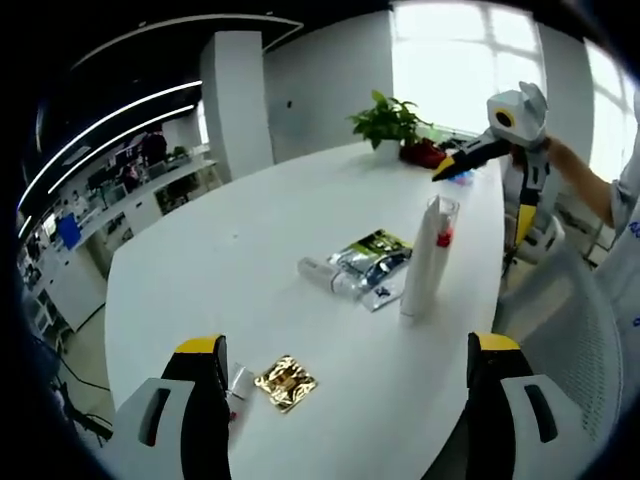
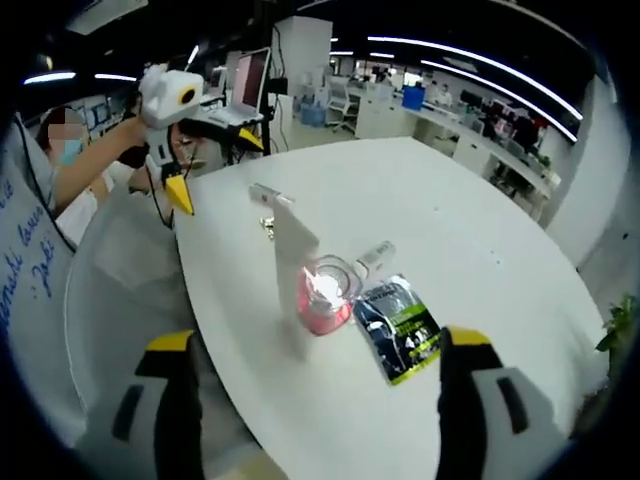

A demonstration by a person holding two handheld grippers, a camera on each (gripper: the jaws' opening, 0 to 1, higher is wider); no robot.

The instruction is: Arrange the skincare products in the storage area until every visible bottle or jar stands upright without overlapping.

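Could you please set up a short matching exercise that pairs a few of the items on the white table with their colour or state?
Things:
1. tall white tube
2. foil sachet
3. potted plant
4. green and black packet

Descriptions:
A. gold, lying flat
B. standing upright
C. at the table's far edge
D. lying flat beside the tube

Pairs: 1-B, 2-A, 3-C, 4-D

Both grippers are showing white bodies with black fingers (image 1: 205,400) tipped in yellow. The right gripper (image 1: 470,158) is showing a yellow ring. The person is wearing a white short sleeve (image 1: 628,185).
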